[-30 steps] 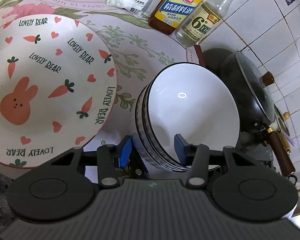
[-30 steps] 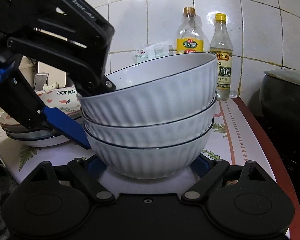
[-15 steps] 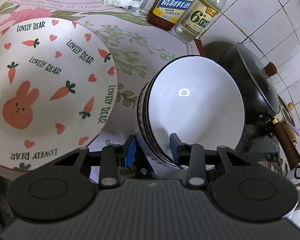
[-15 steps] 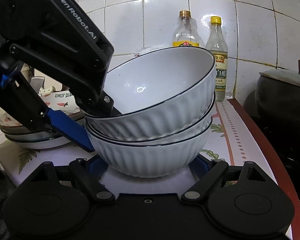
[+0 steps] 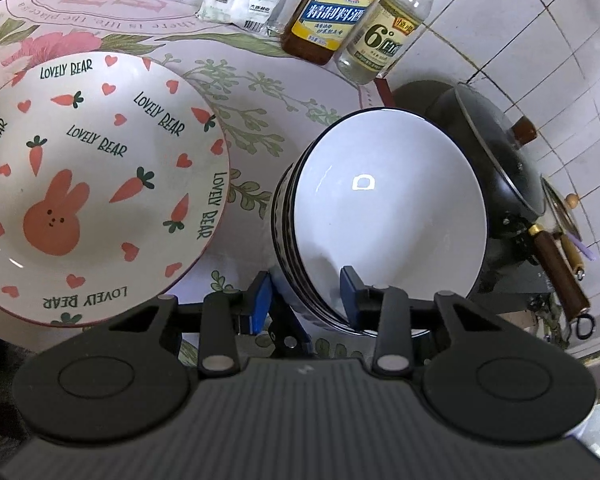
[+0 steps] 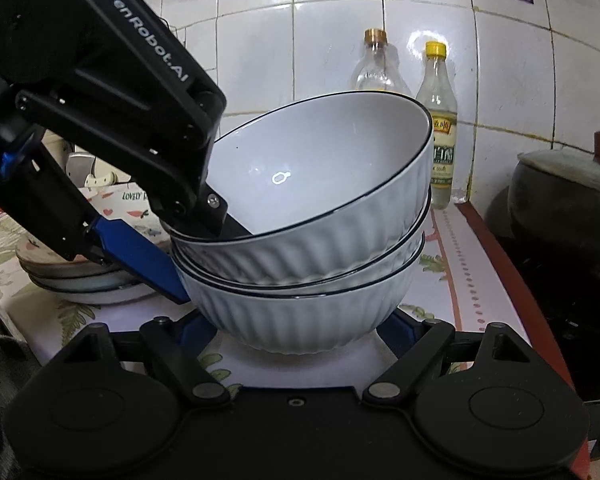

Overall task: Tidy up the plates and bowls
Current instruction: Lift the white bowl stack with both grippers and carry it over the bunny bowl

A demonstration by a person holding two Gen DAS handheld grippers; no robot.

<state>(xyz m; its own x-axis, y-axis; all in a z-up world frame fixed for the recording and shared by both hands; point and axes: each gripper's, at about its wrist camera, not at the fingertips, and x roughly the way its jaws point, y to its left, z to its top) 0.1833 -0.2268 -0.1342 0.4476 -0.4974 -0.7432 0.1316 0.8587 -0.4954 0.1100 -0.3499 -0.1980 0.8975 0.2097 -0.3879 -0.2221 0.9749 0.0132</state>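
Left wrist view: the left claw (image 5: 306, 298) pinches the near rim of the top bowl (image 5: 388, 216), lower centre, its jaws having just narrowed; a second ago the bowl sat level, now its mouth tips toward the claw atop the bowl stack (image 6: 308, 304). The right claw (image 6: 296, 328), spread wide, flanks the bottom bowl on the table (image 6: 480, 280). The rabbit plate (image 5: 92, 184) lies flat, left
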